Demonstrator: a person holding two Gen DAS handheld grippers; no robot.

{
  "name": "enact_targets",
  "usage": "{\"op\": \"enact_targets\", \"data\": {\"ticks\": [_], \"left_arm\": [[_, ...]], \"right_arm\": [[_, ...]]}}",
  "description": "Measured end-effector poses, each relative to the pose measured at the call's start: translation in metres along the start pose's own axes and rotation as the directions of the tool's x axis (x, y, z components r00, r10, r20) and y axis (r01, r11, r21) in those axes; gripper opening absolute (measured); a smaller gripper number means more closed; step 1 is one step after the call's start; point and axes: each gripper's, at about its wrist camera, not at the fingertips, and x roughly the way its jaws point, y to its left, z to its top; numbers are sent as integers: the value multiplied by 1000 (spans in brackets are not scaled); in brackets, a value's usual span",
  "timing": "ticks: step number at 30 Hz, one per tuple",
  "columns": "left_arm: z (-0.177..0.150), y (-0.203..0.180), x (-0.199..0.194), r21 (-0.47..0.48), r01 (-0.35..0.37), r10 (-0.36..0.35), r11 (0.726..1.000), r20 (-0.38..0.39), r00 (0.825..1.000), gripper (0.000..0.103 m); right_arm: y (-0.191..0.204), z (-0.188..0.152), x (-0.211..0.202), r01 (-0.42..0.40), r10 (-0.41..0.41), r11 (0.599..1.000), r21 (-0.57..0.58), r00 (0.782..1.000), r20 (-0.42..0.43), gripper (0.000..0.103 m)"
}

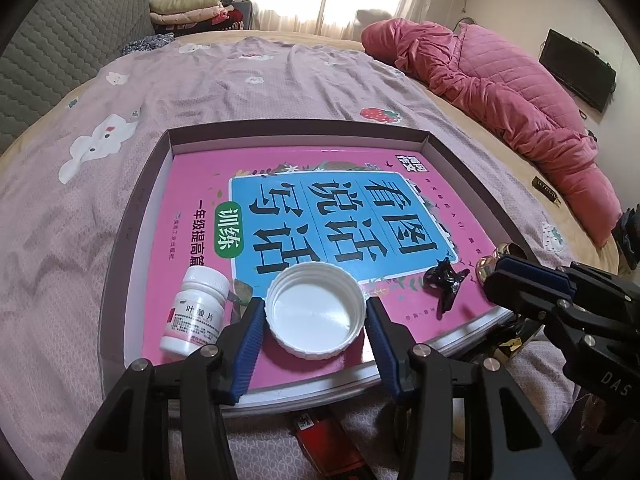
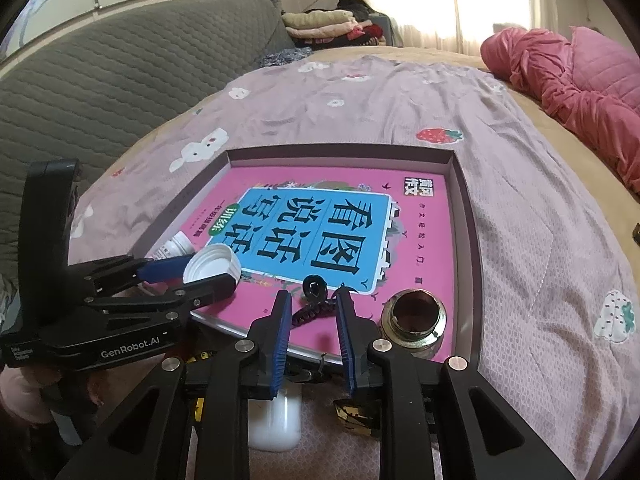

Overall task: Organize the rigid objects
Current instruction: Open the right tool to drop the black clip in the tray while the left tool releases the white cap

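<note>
A shallow purple-rimmed box point(image 1: 296, 130) lies on the bed with a pink book point(image 1: 192, 184) inside it. My left gripper point(image 1: 316, 304) is shut on a white screw cap point(image 1: 316, 314), open side up, just above the book; the right wrist view shows the cap point(image 2: 212, 262) tilted in that gripper point(image 2: 208, 274). A white pill bottle point(image 1: 196, 312) lies beside it. My right gripper point(image 2: 314, 296) is open. A black hair clip point(image 2: 316, 304) lies on the book at its fingertips, untouched by the pads. A round metal fitting point(image 2: 414, 316) sits to the right.
Below the box's near edge lie a red lighter point(image 1: 320, 436), a white plastic bottle point(image 2: 276, 420) and a gold-wrapped item point(image 2: 354, 412). A pink quilt point(image 1: 500, 92) is heaped at the right, and a grey padded headboard point(image 2: 120, 80) runs along the left.
</note>
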Motion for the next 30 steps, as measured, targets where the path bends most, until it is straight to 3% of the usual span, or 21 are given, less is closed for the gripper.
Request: {"op": "enact_targets", "data": {"ticks": [14, 18, 21, 26, 30], "left_arm": [[-3, -4, -8, 14, 19, -19, 1000, 15, 1000, 50], [-4, -4, -10, 11, 29, -29, 1000, 17, 999, 52], [-4, -3, -12, 6, 34, -34, 999, 24, 999, 58], [-4, -3, -23, 7, 23, -24, 1000, 64, 998, 58], [-6, 0, -33, -3, 10, -10, 1000, 83, 996, 58]], "right_arm": [[-1, 1, -4, 5, -5, 1000, -1, 1000, 21, 24], [-1, 0, -4, 5, -5, 1000, 5, 1000, 21, 35], [-1, 0, -6, 9, -9, 1000, 2, 1000, 28, 36], [0, 0, -10, 18, -18, 1000, -2, 999, 45, 36], [-2, 1, -12, 21, -21, 1000, -1, 998, 56, 44]]}}
